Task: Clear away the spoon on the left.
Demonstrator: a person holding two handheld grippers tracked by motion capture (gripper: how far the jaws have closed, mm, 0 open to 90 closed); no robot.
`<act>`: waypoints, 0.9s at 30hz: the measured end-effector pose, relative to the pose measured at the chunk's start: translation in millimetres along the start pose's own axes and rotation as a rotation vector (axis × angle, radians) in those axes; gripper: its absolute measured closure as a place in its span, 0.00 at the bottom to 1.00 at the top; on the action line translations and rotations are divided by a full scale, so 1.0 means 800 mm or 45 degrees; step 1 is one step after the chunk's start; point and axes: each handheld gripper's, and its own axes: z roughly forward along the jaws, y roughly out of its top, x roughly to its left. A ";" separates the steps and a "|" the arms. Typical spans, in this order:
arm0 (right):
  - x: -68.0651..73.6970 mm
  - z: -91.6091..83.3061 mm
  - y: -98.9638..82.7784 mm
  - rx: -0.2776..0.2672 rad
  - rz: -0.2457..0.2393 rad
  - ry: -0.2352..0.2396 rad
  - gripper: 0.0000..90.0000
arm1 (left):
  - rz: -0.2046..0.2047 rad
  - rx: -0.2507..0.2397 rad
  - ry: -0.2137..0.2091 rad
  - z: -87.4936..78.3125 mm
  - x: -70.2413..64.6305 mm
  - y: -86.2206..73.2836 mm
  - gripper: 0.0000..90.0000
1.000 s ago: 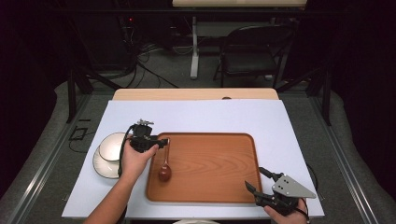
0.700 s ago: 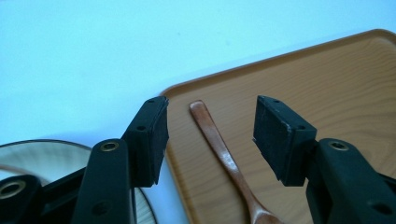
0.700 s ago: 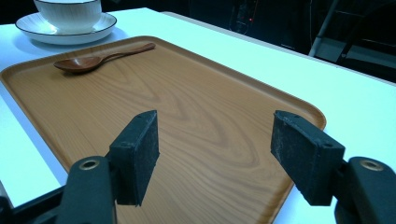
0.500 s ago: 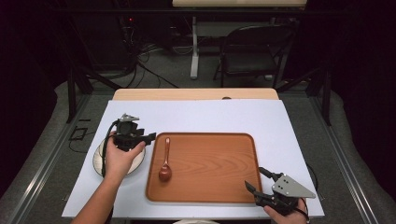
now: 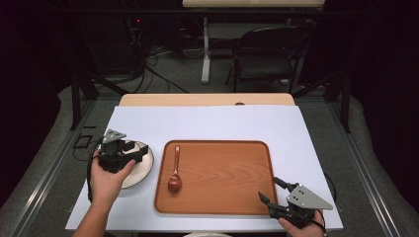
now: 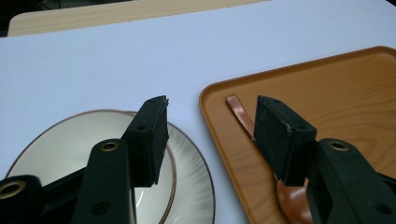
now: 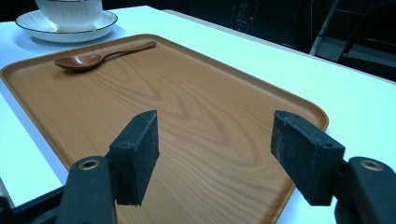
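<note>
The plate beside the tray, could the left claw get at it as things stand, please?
Probably yes. The left claw hovers right over the plate with its jaws open and nothing between them, and the plate's near rim lies bare. The spoon lies apart on the tray.

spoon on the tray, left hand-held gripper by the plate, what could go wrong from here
1. The left hand-held gripper hangs open over the plate; coming down carelessly, a jaw could strike the plate's rim.
2. The spoon lies loose near the tray's left edge; a nudge to the tray may shift it.
3. The right hand-held gripper, open at the tray's near right corner, could bump that corner.
</note>
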 end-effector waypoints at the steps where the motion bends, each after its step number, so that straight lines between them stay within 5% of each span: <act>1: 0.000 0.000 0.000 0.000 0.002 0.001 0.36 | -0.001 0.000 -0.001 -0.001 0.002 -0.004 0.50; 16: 0.002 0.004 -0.001 0.016 -0.005 0.007 0.35 | 0.013 -0.116 0.038 -0.019 0.017 -0.068 0.50; 27: 0.003 0.005 -0.001 0.018 -0.002 0.016 0.35 | 0.019 -0.115 0.020 -0.014 0.015 -0.090 0.50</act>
